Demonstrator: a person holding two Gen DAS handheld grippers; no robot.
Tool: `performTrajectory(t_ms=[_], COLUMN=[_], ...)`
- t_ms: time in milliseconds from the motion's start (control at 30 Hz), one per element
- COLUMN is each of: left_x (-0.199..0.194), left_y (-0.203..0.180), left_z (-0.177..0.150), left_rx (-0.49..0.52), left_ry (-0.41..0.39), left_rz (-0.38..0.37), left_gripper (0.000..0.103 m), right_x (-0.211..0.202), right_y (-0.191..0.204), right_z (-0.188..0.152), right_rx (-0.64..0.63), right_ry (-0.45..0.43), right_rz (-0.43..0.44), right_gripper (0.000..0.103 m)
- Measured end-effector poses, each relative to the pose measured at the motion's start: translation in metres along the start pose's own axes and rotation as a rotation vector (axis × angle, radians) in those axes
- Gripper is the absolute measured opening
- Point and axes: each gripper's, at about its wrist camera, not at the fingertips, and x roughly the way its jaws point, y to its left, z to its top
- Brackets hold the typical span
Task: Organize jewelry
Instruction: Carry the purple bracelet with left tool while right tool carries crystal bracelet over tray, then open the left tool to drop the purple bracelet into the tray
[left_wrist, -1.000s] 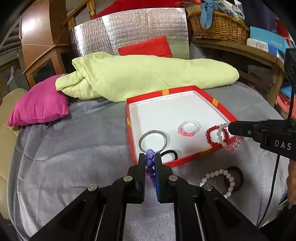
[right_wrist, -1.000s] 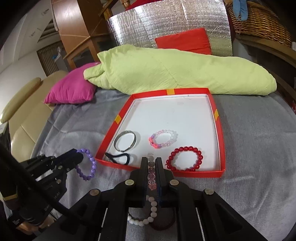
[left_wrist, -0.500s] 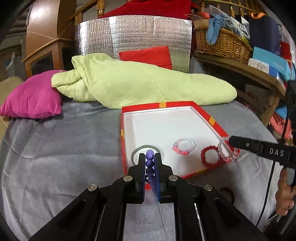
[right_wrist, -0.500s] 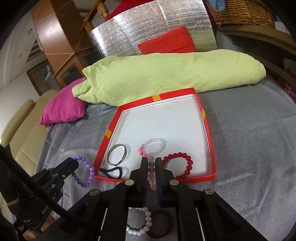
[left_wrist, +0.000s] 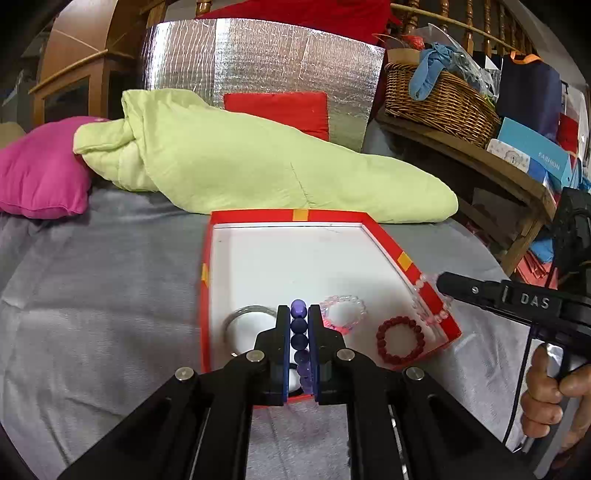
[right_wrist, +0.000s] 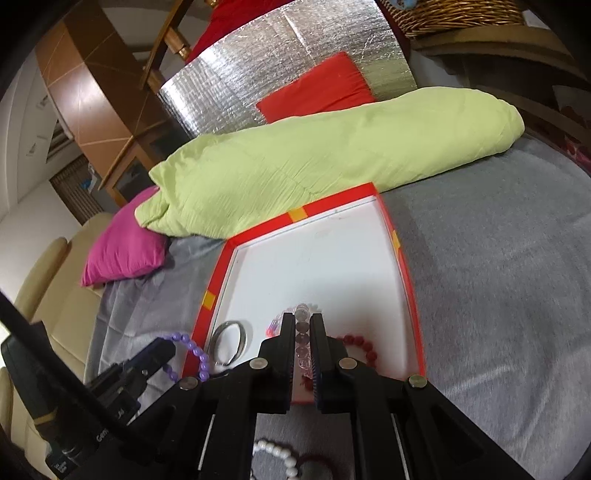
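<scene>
Gripping a purple bead bracelet (left_wrist: 300, 338) in the left gripper (left_wrist: 298, 314), jaws clenched on the beads, hovering over the near left corner of the red box (left_wrist: 410, 264), above its white floor. Pinching a clear pink bead bracelet (right_wrist: 301, 341) in the right gripper (right_wrist: 301, 322), jaws clamped tight on the strand, reaching in over the near right edge of the same box (right_wrist: 404, 258); in the left wrist view hanging that bracelet (left_wrist: 430, 301) across the box's right wall at the tip of the right gripper (left_wrist: 441, 282). Showing, from the right wrist view, the left gripper (right_wrist: 162, 345) low at the left, with the purple beads (right_wrist: 192, 349) dangling just over the box's left wall. Lying inside the box near the front: a silver bangle (left_wrist: 249, 314) at the left, a pink and clear bracelet (left_wrist: 343, 312) in the middle, a dark red bead bracelet (left_wrist: 400, 339) at the right. Resting outside the box on the grey blanket (right_wrist: 498, 277), nearest the right camera, a white bead bracelet (right_wrist: 277, 452) touching a dark ring-shaped piece (right_wrist: 314, 467), partly hidden by the gripper. Sitting behind the box, a green quilt (left_wrist: 258, 166), a pink pillow (left_wrist: 35, 177), a red cushion (left_wrist: 280, 109) against a silver foil panel (left_wrist: 258, 61), and a wicker basket (left_wrist: 439, 99) on a wooden shelf to the right.
</scene>
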Motion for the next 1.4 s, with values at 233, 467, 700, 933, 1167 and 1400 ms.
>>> performTrajectory(t_ms=[233, 467, 700, 933, 1167, 1400], left_x=[0.016, 0.033, 0.043, 0.048, 0.049, 0.050], left_y=[-0.015, -0.027, -0.038, -0.042, -0.043, -0.045], left_z=[0.003, 0.002, -0.002, -0.006, -0.007, -0.010], left_rx=[-0.002, -0.002, 0.018, 0.032, 0.045, 0.056], left_ry=[0.023, 0.060, 0.089, 0.123, 0.147, 0.163], left_rz=[-0.040, -0.067, -0.090, -0.102, -0.109, -0.107], left_gripper=[0.010, 0.010, 0.010, 0.010, 0.010, 0.010], right_x=[0.018, 0.039, 0.060, 0.073, 0.077, 0.075], right_y=[-0.017, -0.024, -0.029, -0.032, -0.033, -0.033], right_z=[0.013, 0.022, 0.028, 0.028, 0.027, 0.026], right_rx=[0.047, 0.069, 0.114, 0.153, 0.153, 0.153], right_ry=[0.002, 0.016, 0.033, 0.047, 0.051, 0.048], right_rz=[0.002, -0.002, 0.007, 0.002, -0.024, -0.030], right_gripper=[0.009, 0.009, 0.009, 0.009, 0.009, 0.009])
